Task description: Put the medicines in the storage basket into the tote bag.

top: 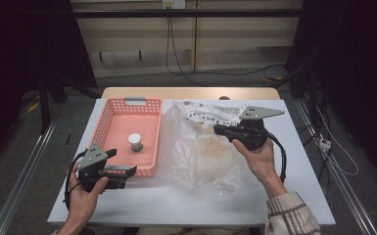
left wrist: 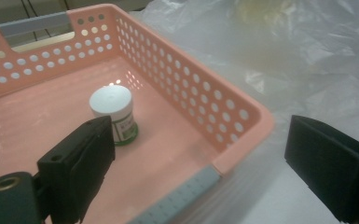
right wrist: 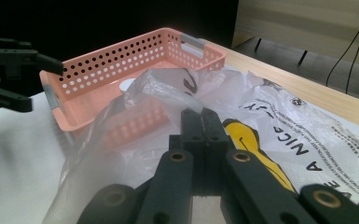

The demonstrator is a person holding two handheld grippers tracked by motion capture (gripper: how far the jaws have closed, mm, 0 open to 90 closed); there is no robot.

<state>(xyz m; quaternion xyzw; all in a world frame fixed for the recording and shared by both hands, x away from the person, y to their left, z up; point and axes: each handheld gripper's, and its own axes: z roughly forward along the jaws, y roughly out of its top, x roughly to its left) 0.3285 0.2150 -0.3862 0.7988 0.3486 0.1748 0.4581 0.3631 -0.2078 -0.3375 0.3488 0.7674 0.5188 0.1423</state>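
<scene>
on the white worktop, set in a dim room with dark curtains at both sides, a pale wall at twelve o'clock and cables trailing over the grey floor, a pink perforated basket sits at about ten o'clock. a small white-lidded jar with a green label too small to read stands upright inside it. just beside the basket, toward the centre, lies a crumpled clear plastic bag, long axis running from twelve to six; black print on it reads "a nic", the rest lost in folds, next to a yellow patch. the right hand-held gripper, pointing toward nine o'clock, has its jaws pressed together on the bag's upper edge. the left hand-held gripper, at seven o'clock by the basket's near corner, has its jaws spread, nothing between them.
</scene>
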